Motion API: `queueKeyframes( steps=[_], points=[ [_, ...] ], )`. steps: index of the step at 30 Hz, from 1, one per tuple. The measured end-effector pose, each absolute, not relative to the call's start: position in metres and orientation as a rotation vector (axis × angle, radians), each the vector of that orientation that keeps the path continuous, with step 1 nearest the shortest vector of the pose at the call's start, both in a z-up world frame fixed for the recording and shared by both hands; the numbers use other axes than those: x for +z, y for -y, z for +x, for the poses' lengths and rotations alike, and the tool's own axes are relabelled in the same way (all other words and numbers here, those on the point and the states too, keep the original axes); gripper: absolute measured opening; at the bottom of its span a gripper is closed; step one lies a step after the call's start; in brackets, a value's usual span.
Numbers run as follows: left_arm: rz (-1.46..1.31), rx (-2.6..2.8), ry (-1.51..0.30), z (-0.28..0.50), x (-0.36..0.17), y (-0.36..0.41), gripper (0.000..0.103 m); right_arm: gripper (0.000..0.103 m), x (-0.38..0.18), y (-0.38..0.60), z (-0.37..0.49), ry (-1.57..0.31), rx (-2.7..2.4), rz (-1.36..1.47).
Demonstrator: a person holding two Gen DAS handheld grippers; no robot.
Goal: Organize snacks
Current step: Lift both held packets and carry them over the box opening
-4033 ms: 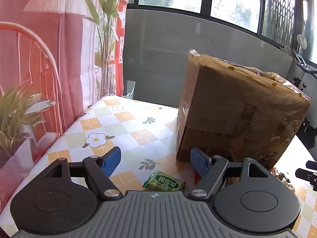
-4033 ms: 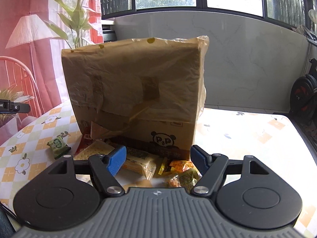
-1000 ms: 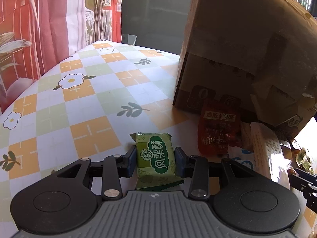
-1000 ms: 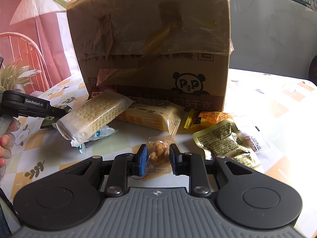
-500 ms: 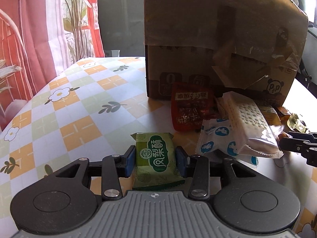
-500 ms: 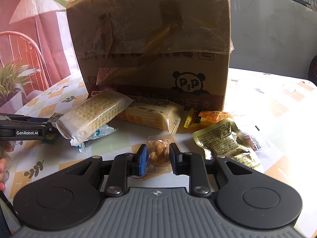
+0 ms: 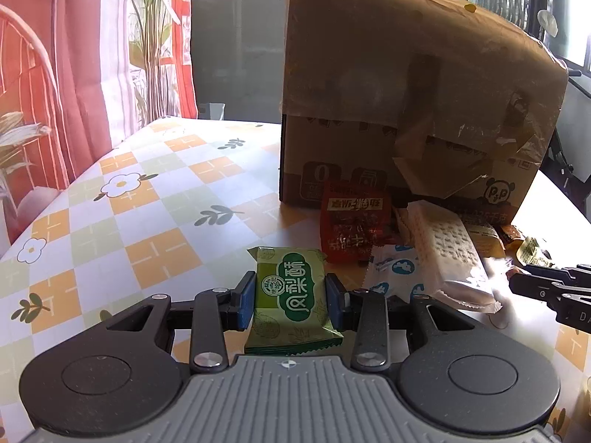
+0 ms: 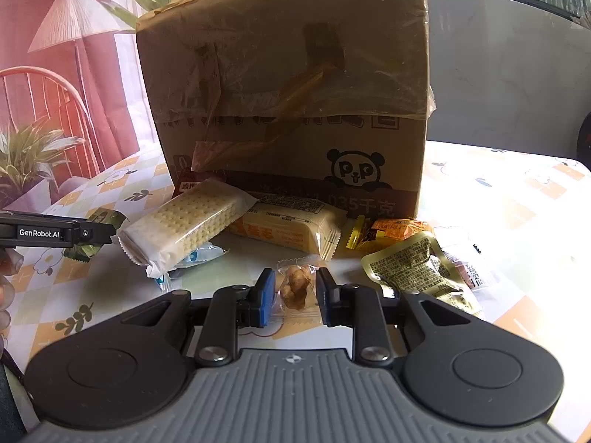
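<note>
My left gripper is shut on a green snack packet and holds it above the flowered tablecloth. My right gripper is shut on a small clear packet of nuts near the table surface. A tall cardboard box stands behind a pile of snacks: a white cracker pack, a yellow wrapped cake, an orange candy, a gold foil pouch. In the left wrist view the box, a red packet and the cracker pack show.
The left gripper with its green packet appears at the left of the right wrist view. The right gripper shows at the right edge of the left wrist view. A red curtain and plants stand beyond the table's left edge.
Both grippers closed on their snacks from open earlier. Since half a second ago the left gripper has lifted and drawn back with the green packet; the right gripper has stayed almost still.
</note>
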State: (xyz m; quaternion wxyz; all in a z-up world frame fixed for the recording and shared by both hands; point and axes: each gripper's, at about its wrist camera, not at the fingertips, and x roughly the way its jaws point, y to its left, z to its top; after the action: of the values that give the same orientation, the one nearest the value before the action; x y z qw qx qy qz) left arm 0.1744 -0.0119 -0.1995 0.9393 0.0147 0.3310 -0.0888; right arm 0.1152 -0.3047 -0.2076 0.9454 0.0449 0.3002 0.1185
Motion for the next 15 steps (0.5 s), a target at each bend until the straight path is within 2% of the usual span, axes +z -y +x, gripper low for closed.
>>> queueKeyframes(
  steps=[6,15],
  points=[
    [0.047,-0.195,-0.549,0.172,-0.156,0.010,0.041,0.026,-0.175,0.310,0.109,-0.547,0.251,0.108],
    [0.025,-0.303,-0.378,0.191,-0.068,0.030,0.041,0.026,-0.066,0.315,0.123,-0.313,0.288,0.067]
  ],
)
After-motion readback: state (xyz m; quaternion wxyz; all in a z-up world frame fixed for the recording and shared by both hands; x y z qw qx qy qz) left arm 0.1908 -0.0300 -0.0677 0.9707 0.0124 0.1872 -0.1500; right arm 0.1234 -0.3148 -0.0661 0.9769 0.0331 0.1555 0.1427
